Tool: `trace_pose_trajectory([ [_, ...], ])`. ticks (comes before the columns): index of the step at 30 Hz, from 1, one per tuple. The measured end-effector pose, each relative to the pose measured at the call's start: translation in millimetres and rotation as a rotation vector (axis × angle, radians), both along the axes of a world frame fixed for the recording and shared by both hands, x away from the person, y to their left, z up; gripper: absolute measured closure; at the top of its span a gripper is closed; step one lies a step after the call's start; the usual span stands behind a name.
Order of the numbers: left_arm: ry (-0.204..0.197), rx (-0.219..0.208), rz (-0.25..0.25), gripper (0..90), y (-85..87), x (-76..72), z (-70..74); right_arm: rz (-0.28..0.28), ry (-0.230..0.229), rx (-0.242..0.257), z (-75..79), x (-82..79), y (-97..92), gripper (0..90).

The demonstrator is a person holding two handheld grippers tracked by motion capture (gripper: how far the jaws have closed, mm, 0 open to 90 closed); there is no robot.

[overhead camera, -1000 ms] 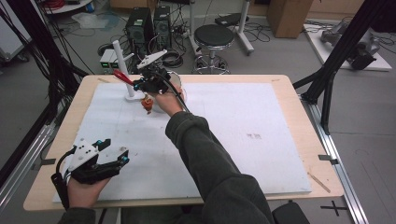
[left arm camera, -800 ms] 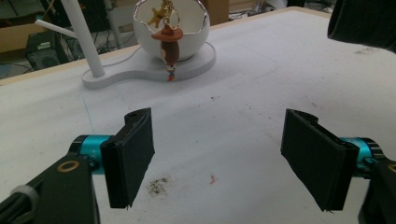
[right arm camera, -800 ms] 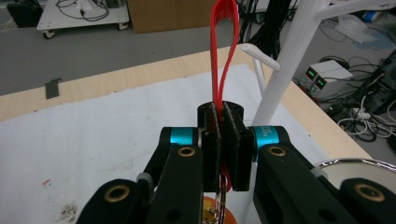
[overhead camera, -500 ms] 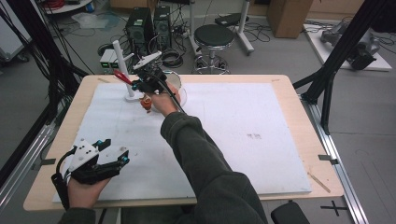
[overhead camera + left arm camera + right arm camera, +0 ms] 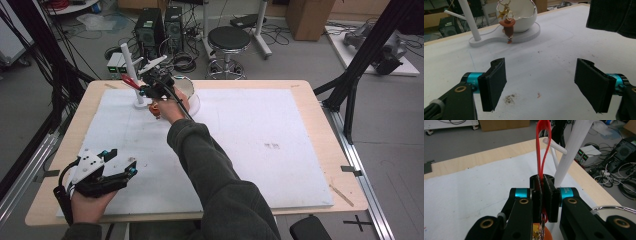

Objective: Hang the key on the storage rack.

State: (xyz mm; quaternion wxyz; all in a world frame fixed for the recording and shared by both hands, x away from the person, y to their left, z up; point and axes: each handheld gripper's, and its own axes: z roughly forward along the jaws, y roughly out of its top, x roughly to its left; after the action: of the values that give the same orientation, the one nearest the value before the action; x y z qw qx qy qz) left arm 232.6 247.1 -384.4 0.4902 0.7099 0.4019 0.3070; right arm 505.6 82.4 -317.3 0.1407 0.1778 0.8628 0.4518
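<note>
A keychain with a red strap loop (image 5: 541,152) and a small brown cowboy figure (image 5: 508,26) hangs from my right gripper (image 5: 543,195), whose jaws are shut on the strap. In the high view that gripper (image 5: 150,87) is at the table's far left, with the strap (image 5: 129,81) up against the white peg stand (image 5: 129,65) and the figure (image 5: 156,109) dangling below. The strap's loop rises just beside the stand's post (image 5: 574,147) and a side peg (image 5: 554,146). My left gripper (image 5: 115,170) rests near the front left edge, jaws wide open and nothing between them (image 5: 541,85).
A white bowl (image 5: 187,92) sits on the stand's flat base (image 5: 499,38), right behind the hanging figure. The white mat (image 5: 260,125) covers most of the wooden table. The person's dark sleeve (image 5: 210,165) crosses the middle. A stool and computer gear stand beyond the far edge.
My right gripper has drifted slightly left with the keychain, bringing the red strap closer to the stand's post. The left gripper has stayed put.
</note>
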Motion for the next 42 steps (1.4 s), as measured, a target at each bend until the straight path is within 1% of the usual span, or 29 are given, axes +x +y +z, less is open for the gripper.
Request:
trace_pose_trajectory([
  [2,-0.001,0.006,-0.001,25.9,0.8,0.0,0.3,-0.010,0.002,-0.005,-0.5,0.3,2.0,86.4],
  [4,-0.001,0.000,0.003,25.9,0.8,0.0,0.1,-0.016,0.007,-0.013,-0.4,-0.1,4.6,86.4],
  [7,-0.001,0.000,0.002,25.9,1.4,0.0,0.0,-0.022,-0.018,-0.008,0.7,-1.6,7.0,86.4],
  [12,-0.003,-0.001,0.003,25.8,2.0,-0.4,0.2,-0.033,-0.017,-0.028,-0.5,-0.5,8.8,86.4],
  [14,-0.001,-0.001,0.005,25.8,2.5,-0.6,0.2,-0.037,-0.010,-0.023,-0.3,-1.0,8.3,86.4],
  [15,-0.001,-0.002,0.005,25.9,2.7,-0.5,0.1,-0.034,-0.022,-0.025,-0.3,-0.8,8.6,86.4],
  [16,-0.001,-0.002,0.005,25.8,2.8,-0.4,0.1,-0.035,-0.024,-0.029,0.1,-0.8,8.5,86.4],
  [17,-0.001,-0.003,0.005,25.8,2.6,-0.5,0.1,-0.037,-0.020,-0.026,0.1,-0.9,8.5,86.4],
  [21,-0.002,-0.002,0.006,25.8,2.0,-0.6,0.2,-0.050,-0.015,-0.051,-3.1,1.0,8.7,86.4],
  [23,-0.001,-0.002,0.004,25.8,2.5,-0.7,0.3,-0.050,-0.009,-0.054,-4.3,1.5,9.2,86.4],
  [25,-0.002,-0.004,0.004,25.8,2.7,-0.6,0.2,-0.053,-0.018,-0.055,-5.0,1.4,10.4,86.3],
  [29,-0.002,-0.004,0.004,25.8,2.6,-0.6,0.3,-0.062,-0.009,-0.069,-7.7,3.2,10.6,86.4],
  [34,-0.001,-0.006,0.005,25.8,2.4,-0.4,0.1,-0.070,-0.010,-0.069,-9.7,4.1,11.6,86.3],
  [36,-0.002,-0.004,0.004,25.8,2.6,-0.5,0.2,-0.075,0.000,-0.074,-10.7,5.0,11.3,86.3],
  [37,-0.002,-0.004,0.004,25.8,2.6,-0.5,0.2,-0.077,-0.002,-0.078,-11.3,5.6,10.9,86.3],
  [41,-0.002,-0.006,0.004,25.7,2.6,-0.4,0.2,-0.087,0.001,-0.069,-12.2,7.1,10.1,86.1],
  [42,-0.002,-0.005,0.004,25.7,2.6,-0.4,0.2,-0.088,0.009,-0.068,-12.6,7.3,9.9,85.9],
])
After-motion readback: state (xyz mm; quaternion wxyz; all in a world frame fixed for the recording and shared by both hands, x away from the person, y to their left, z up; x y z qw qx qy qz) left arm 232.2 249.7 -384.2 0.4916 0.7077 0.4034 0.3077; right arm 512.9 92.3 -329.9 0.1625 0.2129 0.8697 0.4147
